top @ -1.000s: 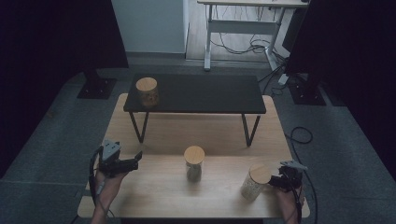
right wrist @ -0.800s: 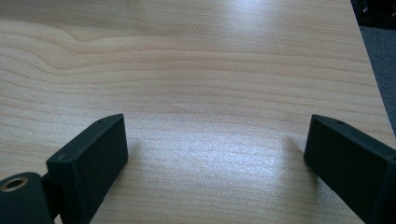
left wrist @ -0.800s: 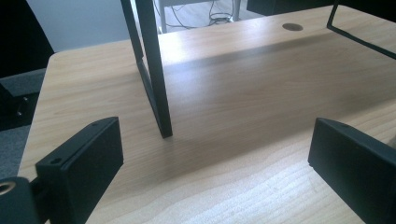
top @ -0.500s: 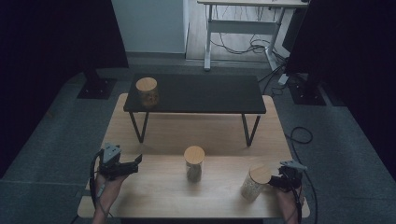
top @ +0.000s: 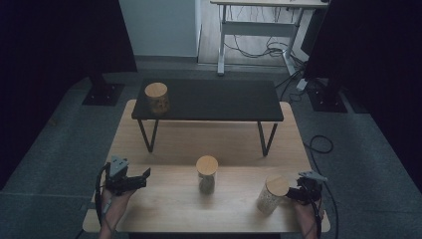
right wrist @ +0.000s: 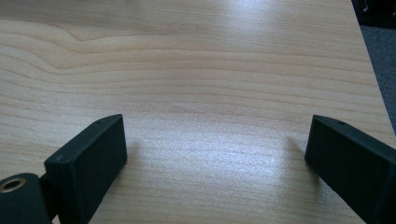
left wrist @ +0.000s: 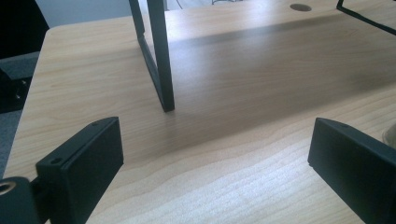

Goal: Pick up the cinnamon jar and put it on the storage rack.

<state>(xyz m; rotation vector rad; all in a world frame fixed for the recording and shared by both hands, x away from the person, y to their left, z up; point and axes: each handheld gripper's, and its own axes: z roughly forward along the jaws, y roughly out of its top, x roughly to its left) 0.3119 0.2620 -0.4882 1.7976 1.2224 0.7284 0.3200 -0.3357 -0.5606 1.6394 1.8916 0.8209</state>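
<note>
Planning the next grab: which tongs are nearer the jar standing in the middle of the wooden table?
Left. The left tongs sit open to the middle jar's left, a bare stretch of table between. The right tongs are farther, beyond the jar at the right.

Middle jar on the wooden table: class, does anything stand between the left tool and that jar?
Nothing visible does. The left tool points its open jaws toward the middle jar, and bare wooden table lies between them. The black stand's leg is set farther back, off that line.
</note>
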